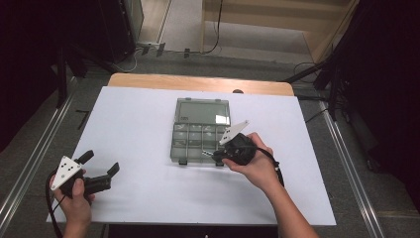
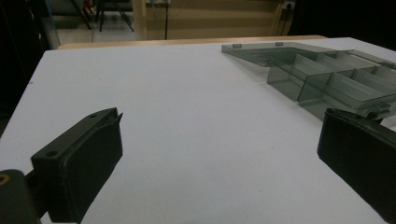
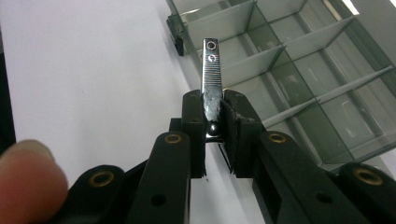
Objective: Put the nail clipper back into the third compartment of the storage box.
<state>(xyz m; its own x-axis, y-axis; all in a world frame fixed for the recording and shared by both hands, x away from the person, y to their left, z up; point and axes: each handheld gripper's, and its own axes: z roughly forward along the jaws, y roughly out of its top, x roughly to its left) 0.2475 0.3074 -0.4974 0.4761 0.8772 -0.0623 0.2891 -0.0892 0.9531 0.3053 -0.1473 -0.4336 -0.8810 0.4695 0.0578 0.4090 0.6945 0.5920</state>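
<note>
Two grippers work over a white table (image 1: 148,148) whose sheet covers nearly the whole top, a strip of bare wood showing along the twelve o'clock edge. Near the table's centre, a shade toward one o'clock, lies a smoky clear organizer box (image 1: 200,130) opened flat: its lid (image 1: 203,111) rests toward twelve o'clock and the divided tray (image 1: 190,144) toward six, the compartments looking empty as far as the right gripper view lets one tell. The left gripper (image 1: 101,167) sits at about eight o'clock on the table, well apart from the box, held in the person's left hand (image 1: 75,198); its jaws stand wide apart with nothing between them, bare sheet between them in the left gripper view, and the box lying off at two o'clock there. The right gripper (image 1: 214,154) hovers at the box's five o'clock corner, carried by the right hand (image 1: 255,166), and is clenched on a nail clipper (image 3: 211,74). That small chrome piece is pinched at its lower end between the two pads and juts up toward twelve o'clock in the right gripper view, its ridged lever facing the camera, over the tray's near compartments.
</note>
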